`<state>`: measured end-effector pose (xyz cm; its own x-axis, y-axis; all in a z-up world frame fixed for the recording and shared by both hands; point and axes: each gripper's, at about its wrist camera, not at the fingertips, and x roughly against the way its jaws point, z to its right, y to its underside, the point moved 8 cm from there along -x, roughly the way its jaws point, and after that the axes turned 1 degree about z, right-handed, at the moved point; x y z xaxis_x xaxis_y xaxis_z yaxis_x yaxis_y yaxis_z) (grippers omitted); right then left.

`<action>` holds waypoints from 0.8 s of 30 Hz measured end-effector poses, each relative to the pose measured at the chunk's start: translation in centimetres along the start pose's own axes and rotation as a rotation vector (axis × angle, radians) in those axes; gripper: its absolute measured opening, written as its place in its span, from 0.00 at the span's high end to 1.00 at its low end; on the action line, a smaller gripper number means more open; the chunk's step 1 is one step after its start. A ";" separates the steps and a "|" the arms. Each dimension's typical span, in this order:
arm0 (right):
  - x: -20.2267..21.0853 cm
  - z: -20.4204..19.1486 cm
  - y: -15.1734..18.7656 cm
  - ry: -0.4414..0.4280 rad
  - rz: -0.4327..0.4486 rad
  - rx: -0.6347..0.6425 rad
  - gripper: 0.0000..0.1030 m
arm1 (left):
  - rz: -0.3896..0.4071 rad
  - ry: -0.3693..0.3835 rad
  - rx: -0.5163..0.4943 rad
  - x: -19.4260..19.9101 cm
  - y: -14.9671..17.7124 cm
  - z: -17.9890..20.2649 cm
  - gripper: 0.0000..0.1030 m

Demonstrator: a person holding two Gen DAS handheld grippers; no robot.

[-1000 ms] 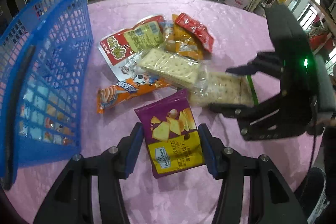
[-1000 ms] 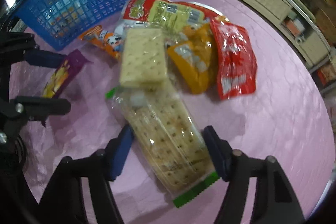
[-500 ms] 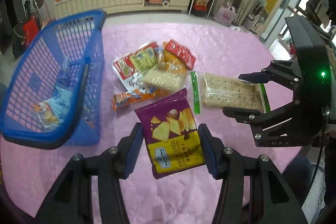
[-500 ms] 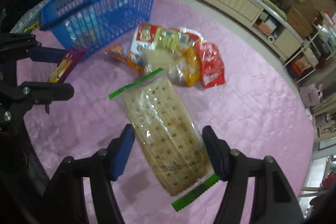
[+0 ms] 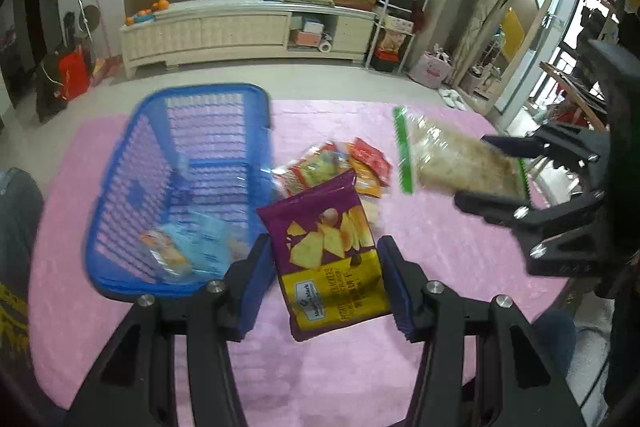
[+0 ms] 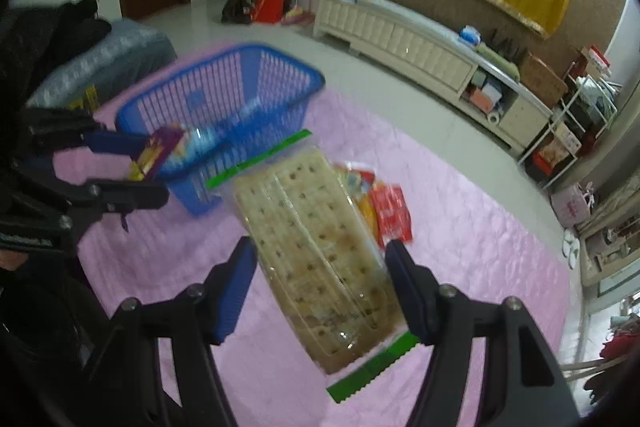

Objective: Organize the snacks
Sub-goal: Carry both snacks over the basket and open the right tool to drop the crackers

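Left gripper [image 5: 322, 269]: my jaws pinch the purple chip bag [image 5: 328, 251] by its sides, holding it up off the pink tablecloth [image 5: 440, 247], just beside the basket.
Right gripper [image 6: 320, 283]: my jaws clamp the clear cracker pack [image 6: 316, 239] with green end strips, lifted above the cloth.
Blue basket [image 5: 120, 167]: sits on the cloth at my left; a light blue snack packet [image 5: 188, 247] lies inside.
Snack pile [image 5: 340, 167]: red, orange and green packets lie on the cloth beside the basket, between my two tools.
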<state>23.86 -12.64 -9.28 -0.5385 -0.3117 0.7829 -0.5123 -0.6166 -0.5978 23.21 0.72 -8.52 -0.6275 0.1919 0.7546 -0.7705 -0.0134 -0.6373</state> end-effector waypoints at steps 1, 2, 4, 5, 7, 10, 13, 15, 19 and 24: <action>0.1 -0.3 -0.8 -0.006 0.022 -0.008 0.32 | 0.004 -0.012 -0.004 0.2 -0.1 -0.5 0.51; 0.2 -0.7 -1.5 -0.013 0.034 -0.013 0.32 | 0.009 -0.026 -0.007 0.6 -0.4 -1.4 0.51; 0.5 -1.7 -2.9 -0.028 0.056 -0.012 0.32 | 0.018 -0.046 -0.007 1.3 -0.9 -2.9 0.51; 0.3 -2.5 -3.8 -0.046 0.060 -0.002 0.32 | 0.022 -0.056 -0.010 1.6 -1.1 -3.7 0.51; 0.0 -3.5 -5.0 -0.051 0.065 0.020 0.32 | 0.031 -0.076 -0.017 2.1 -1.3 -4.9 0.51; -0.6 -4.8 -6.9 -0.058 0.066 0.047 0.32 | 0.042 -0.105 -0.016 2.5 -2.2 -7.3 0.51; -1.5 -6.3 -8.7 -0.074 0.059 0.080 0.32 | 0.051 -0.125 -0.006 3.0 -2.8 -9.6 0.51; -2.3 -7.2 -9.8 -0.054 0.043 0.129 0.32 | 0.049 -0.136 0.002 3.1 -3.2 -10.9 0.51; -3.9 -8.2 -12.1 -0.059 0.033 0.168 0.32 | 0.040 -0.149 0.002 2.9 -3.5 -12.9 0.51; -6.4 -9.1 -13.8 -0.077 0.014 0.183 0.32 | 0.018 -0.124 0.000 1.7 -3.9 -14.0 0.51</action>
<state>28.26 4.43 -7.57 -0.4881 -0.3714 0.7898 -0.3709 -0.7309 -0.5729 26.67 14.89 -6.95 -0.6505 0.0688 0.7564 -0.7588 -0.0159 -0.6512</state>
